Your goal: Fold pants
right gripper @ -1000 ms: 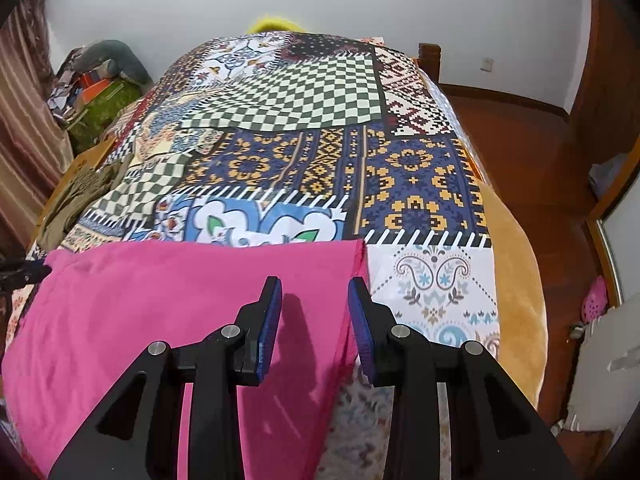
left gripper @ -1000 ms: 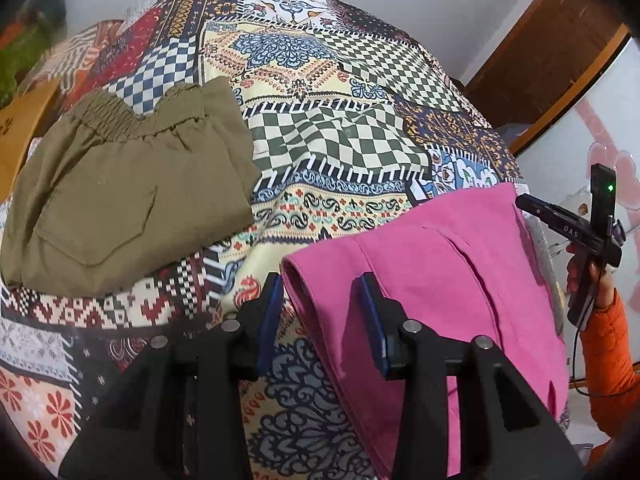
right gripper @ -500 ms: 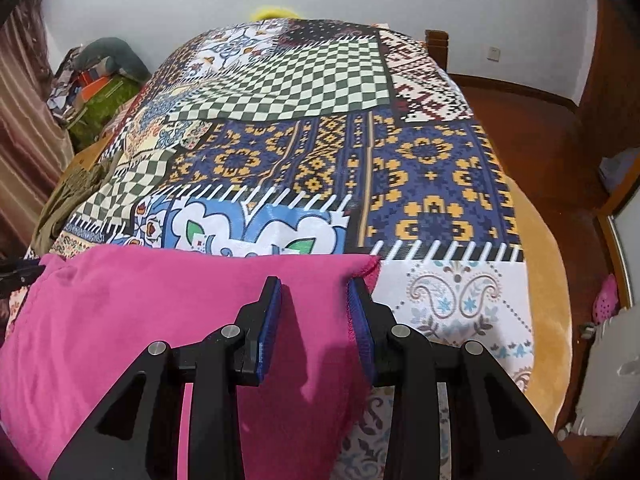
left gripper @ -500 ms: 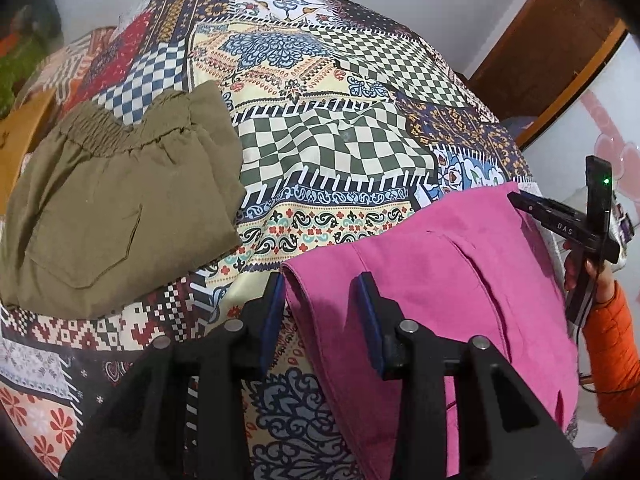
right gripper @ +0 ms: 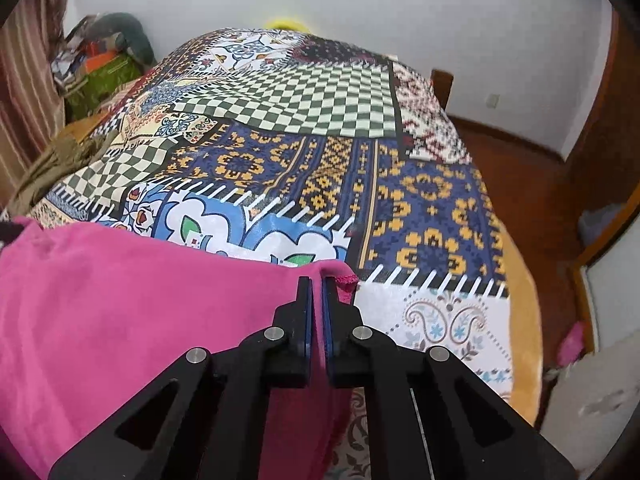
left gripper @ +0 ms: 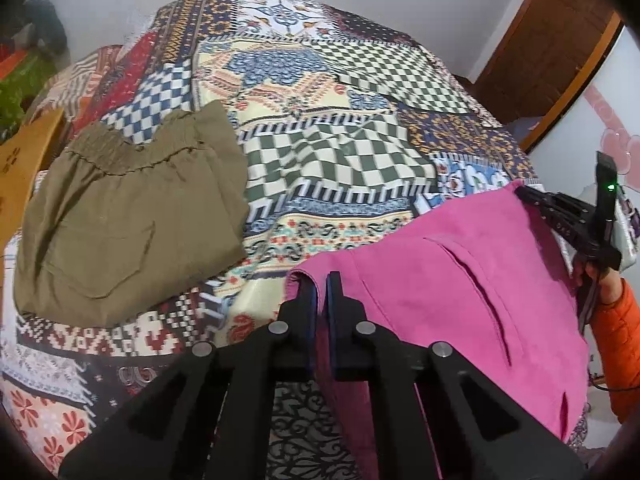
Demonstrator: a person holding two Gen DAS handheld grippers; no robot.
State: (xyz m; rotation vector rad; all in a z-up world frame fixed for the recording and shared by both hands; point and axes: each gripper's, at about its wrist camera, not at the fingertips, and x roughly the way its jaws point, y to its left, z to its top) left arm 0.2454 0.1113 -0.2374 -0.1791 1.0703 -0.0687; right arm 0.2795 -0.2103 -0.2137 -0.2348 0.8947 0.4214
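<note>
Pink pants (left gripper: pixel 460 292) lie at the near end of the bed, over the patchwork quilt (left gripper: pixel 340 168), near part hanging toward the cameras. Left gripper (left gripper: pixel 321 280) pinched on the pants' left corner, fabric between the blue pads, jaws nearly together. Right gripper (right gripper: pixel 317 285) pinched on the right corner, hem edge (right gripper: pixel 346 278) bunched just past the tips. Far pink edge runs between both grips, slack, sagging slightly in the right view.

Olive pants (left gripper: pixel 124 220), folded, lie left of the pink ones, apart from them, a strip of quilt between. Beyond the pink edge the quilt is bare up to the wall in both views. Right bed edge: tan blanket (right gripper: pixel 520 320) border, then wood floor (right gripper: pixel 516 176). Orange sleeve (left gripper: pixel 616 332) and the other gripper's body show at right of the left view.
</note>
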